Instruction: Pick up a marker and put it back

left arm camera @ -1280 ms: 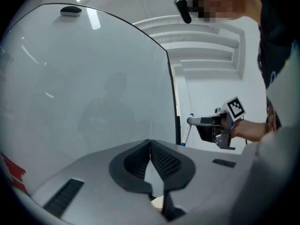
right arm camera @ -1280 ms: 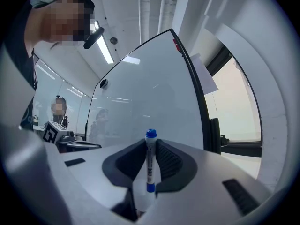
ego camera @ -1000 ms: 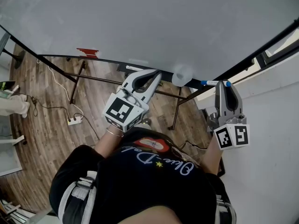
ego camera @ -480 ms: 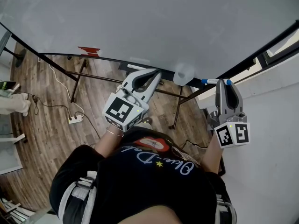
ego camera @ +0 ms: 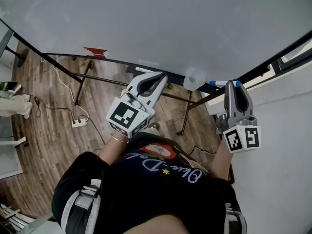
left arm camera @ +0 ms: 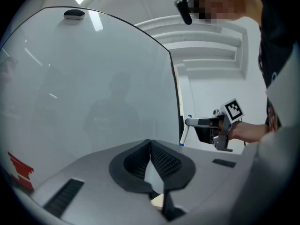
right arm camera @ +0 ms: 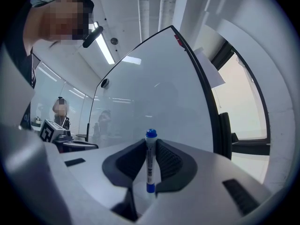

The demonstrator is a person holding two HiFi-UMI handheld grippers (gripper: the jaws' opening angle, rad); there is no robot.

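Fingers (right arm camera: 169, 162) of our right gripper (right arm camera: 150, 144) are clamped on the marker (right arm camera: 150, 165), the nearest thing in that gripper's view. It has a white barrel with blue at both ends. We hold it around its middle, and it crosses the pads near their tips with both ends poking out. From the head view the marker (ego camera: 222, 84) lies level in the right gripper (ego camera: 233, 85), in the air just before the lower right corner of the whiteboard (ego camera: 156, 23).

We judge the marker light and stiff, a smooth round plastic tube, not fragile but apt to twist or slide between the pads if squeezed off-centre. The mid-barrel hold looks right to us. A hold on the cap could pull it loose, and one near an end would let the marker swing.

Our left gripper (ego camera: 163, 76) hangs beside the right one, well apart from it. Its fingers (left arm camera: 164, 161) are together at the tips with nothing between them.

Farther off, the whiteboard fills the scene, and its dark lower edge (ego camera: 112, 62) seems the likely place for the return.
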